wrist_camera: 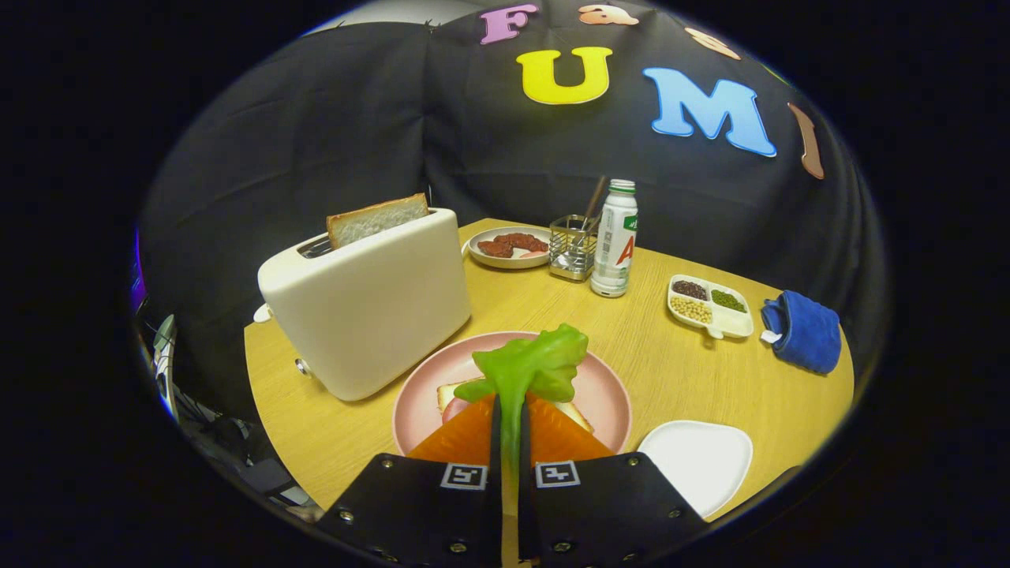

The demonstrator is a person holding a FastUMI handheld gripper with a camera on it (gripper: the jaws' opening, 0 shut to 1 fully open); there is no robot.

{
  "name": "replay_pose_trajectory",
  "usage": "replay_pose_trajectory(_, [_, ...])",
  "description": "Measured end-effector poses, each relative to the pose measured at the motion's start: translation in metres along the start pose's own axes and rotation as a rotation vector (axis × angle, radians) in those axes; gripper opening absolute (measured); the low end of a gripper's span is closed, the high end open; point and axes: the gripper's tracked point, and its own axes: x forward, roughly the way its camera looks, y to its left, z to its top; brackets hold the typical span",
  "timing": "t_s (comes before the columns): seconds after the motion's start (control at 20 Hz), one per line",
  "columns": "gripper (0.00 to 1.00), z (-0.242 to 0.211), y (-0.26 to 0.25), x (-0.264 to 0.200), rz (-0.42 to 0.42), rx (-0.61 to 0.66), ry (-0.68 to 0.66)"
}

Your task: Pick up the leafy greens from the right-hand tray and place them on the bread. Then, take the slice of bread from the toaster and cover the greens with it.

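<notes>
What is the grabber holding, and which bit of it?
The gripper is shut on the leafy greens, pinching their thin stalk; the leaves stick out above the pink plate.

gripper (510, 426) cam; faces forward-down; close above pink plate (607, 386)

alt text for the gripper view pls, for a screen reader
The gripper is shut on the leafy greens, holding them above a pink plate with bread on it. A toaster with a bread slice stands beside the plate; a white tray lies on the other side.
</notes>
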Motion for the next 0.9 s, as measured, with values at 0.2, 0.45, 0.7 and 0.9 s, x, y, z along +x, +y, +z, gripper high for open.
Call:
replay_pose_trajectory(0.2, [0.16, -0.009, 0.001, 0.016, 0.004, 0.012, 0.048])
replay_pose_trajectory(0.45, [0.75, -0.004, -0.005, 0.018, -0.007, -0.032, 0.015])
replay_pose_trajectory(0.7, [0.98, 0.02, -0.006, 0.005, -0.039, -0.051, -0.072])
replay_pose_trajectory(0.9, [0.98, 0.043, 0.008, -0.001, -0.03, 0.004, -0.127])
